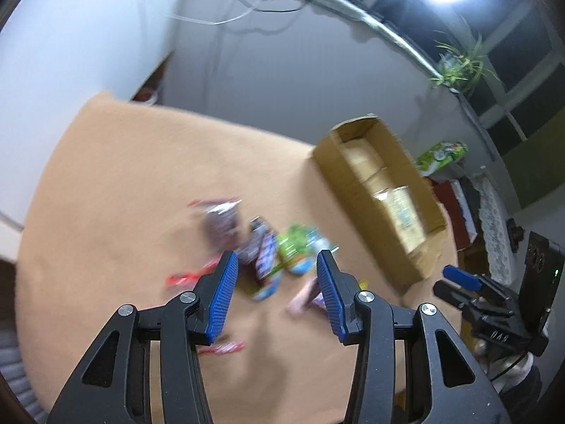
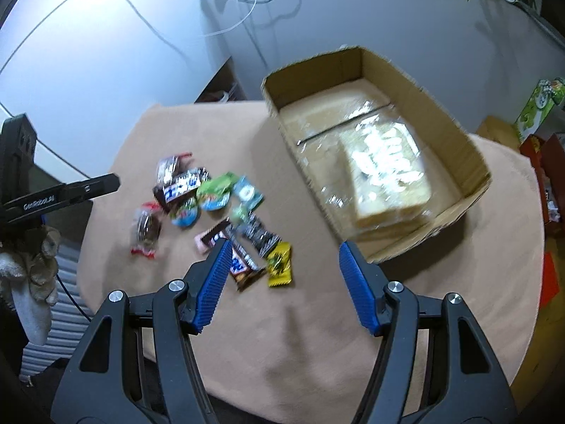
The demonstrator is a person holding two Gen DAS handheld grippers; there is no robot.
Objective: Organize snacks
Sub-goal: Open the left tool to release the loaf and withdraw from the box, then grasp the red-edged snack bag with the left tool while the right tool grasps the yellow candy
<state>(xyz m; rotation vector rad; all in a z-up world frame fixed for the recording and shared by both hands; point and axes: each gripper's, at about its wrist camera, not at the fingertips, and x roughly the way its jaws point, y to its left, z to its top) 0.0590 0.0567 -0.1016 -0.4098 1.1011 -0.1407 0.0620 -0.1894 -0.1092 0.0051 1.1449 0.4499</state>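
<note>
Both grippers, left gripper and right gripper, stand released and empty above the snacks. Judged step: approach before picking. The box lies beyond the right fingers. Next, lower onto one wrapper and clench.

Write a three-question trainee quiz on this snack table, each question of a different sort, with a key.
1. True or false: the brown cardboard box is empty.
2. The yellow snack packet lies: A) in the box, B) on the tan cloth-covered table, C) between the right gripper's fingers.
3. Fill in: both the right and left gripper hold ____.

Key: 1 false, a clear-wrapped pale package lies inside; 2 B; 3 nothing.
</note>
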